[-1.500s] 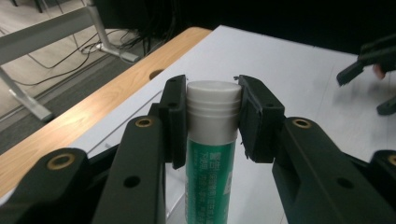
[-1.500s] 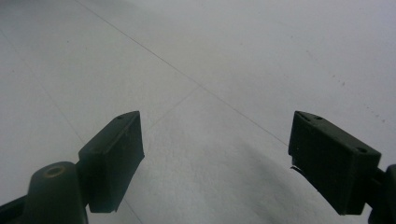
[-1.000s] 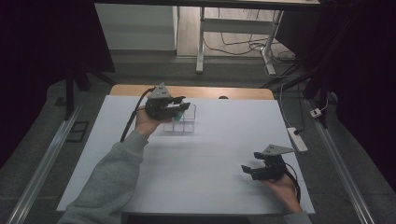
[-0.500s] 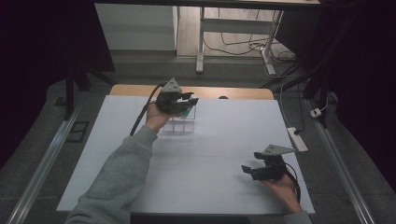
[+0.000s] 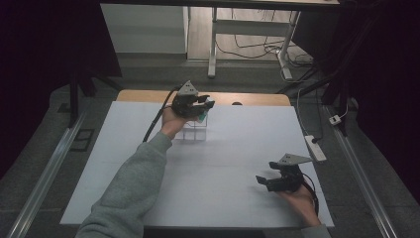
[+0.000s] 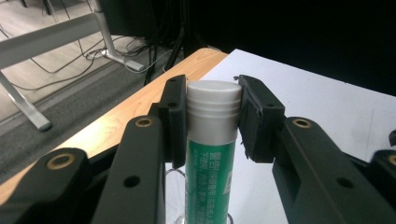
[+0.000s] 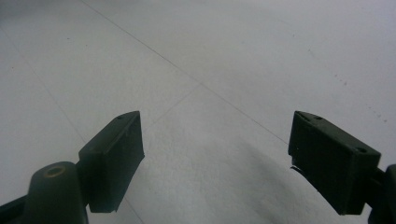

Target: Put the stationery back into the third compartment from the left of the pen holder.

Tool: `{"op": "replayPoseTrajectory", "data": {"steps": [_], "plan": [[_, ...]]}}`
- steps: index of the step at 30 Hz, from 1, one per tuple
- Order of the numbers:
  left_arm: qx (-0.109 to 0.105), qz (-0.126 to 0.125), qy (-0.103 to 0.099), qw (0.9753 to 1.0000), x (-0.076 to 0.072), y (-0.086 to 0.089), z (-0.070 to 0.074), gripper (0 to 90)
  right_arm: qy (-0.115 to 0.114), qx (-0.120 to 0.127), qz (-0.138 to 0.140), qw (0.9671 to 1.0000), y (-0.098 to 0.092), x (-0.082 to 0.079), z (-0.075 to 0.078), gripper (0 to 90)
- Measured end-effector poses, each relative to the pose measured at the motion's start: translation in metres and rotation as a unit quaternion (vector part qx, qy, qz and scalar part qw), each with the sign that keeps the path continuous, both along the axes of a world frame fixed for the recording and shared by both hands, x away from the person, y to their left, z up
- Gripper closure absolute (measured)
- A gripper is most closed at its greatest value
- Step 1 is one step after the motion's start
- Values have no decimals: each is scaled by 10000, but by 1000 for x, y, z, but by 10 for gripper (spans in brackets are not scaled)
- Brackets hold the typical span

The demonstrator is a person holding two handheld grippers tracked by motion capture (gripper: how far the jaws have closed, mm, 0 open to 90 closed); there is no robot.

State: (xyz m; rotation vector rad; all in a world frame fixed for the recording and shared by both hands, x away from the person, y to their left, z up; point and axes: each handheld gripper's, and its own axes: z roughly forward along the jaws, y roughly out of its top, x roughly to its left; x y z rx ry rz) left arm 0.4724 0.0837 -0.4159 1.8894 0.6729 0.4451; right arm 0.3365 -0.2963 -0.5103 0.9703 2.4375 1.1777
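Left gripper (image 6: 212,121) fingers (image 6: 173,122) clamp the white cap of a green glue stick (image 6: 211,154), held upright between them just above a clear rack (image 5: 194,130); I judge it mid-transfer, pulling out or dropping in, can't tell which. Right gripper (image 7: 219,158) fingers spread wide, holding nothing, over bare worktop (image 5: 223,163). Label: white Asian characters, too blurred to read.

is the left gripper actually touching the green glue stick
Touching. The left gripper view shows the left gripper with both jaw pads pressed against the white cap of the glue stick, no gap either side.
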Motion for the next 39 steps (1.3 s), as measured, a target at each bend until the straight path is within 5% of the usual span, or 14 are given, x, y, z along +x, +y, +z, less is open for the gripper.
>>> {"op": "replayPoseTrajectory", "data": {"steps": [7,10,13,27,39], "plan": [[20,38,96,9999,5,0,-7,641,-2,-6,-4,10000,0,0,0,175],[139,348,54,9993,5,-1,-8,621,11,1,5,10000,0,0,0,175],[12,387,237,9990,4,2,-9,448,4,2,11,10000,0,0,0,175],[-50,141,505,9986,-5,16,-17,444,13,-18,26,10000,1,0,-1,176],[108,-30,486,9988,-22,29,-25,446,10,-40,27,10000,1,0,-1,176]]}}
